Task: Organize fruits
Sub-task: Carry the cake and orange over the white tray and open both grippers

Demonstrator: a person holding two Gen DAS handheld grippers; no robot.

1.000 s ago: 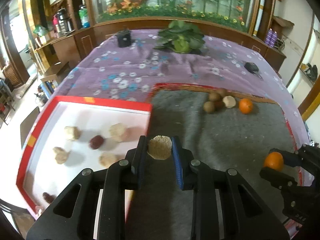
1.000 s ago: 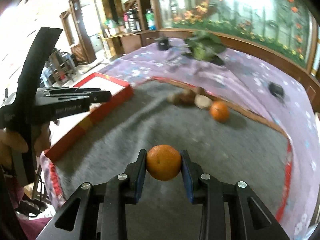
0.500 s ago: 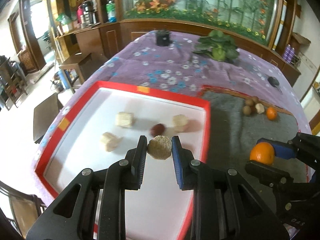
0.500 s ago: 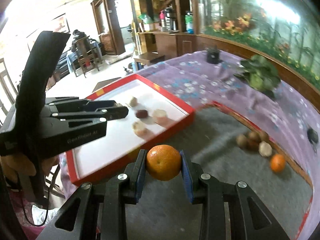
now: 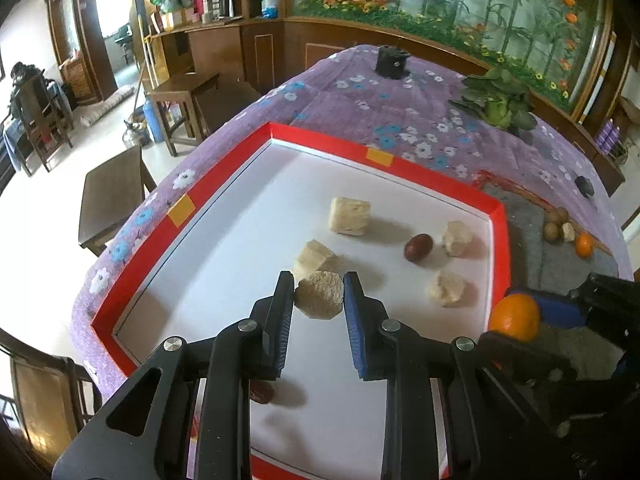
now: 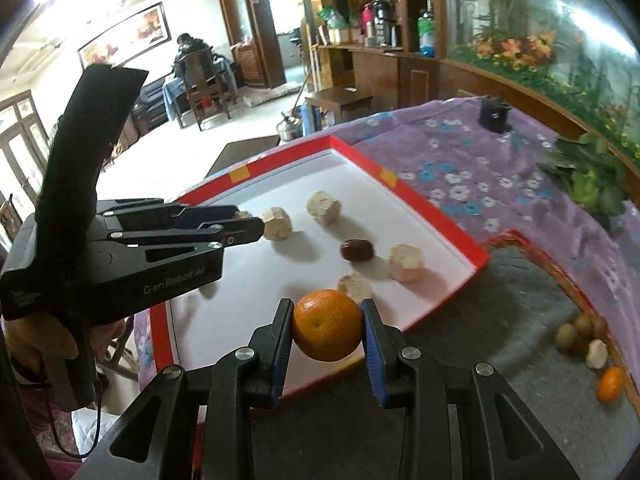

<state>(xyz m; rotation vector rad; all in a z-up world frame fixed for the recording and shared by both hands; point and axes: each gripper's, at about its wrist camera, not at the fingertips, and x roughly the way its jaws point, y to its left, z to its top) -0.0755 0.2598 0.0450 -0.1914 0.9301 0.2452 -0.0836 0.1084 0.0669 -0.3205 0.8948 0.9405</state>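
My left gripper (image 5: 319, 296) is shut on a beige fruit chunk (image 5: 320, 299), held above the white floor of the red-rimmed tray (image 5: 384, 170). Several beige chunks (image 5: 349, 216) and a dark red date (image 5: 418, 247) lie in the tray. My right gripper (image 6: 326, 325) is shut on an orange (image 6: 327, 325), held over the tray's near edge (image 6: 440, 300); it also shows in the left wrist view (image 5: 514, 317). The left gripper shows in the right wrist view (image 6: 248, 222) over the tray's left part.
A pile of brown fruits, a beige chunk and a second orange (image 6: 610, 384) lies on the grey mat (image 6: 520, 360) to the right. A leafy green plant (image 5: 500, 100) and a black cup (image 5: 392, 62) stand on the purple flowered cloth. Chairs stand beyond the table's left edge.
Both grippers have moved left from the grey mat toward the tray, each still holding its fruit. The left one now hangs over the tray, the right one at its edge.
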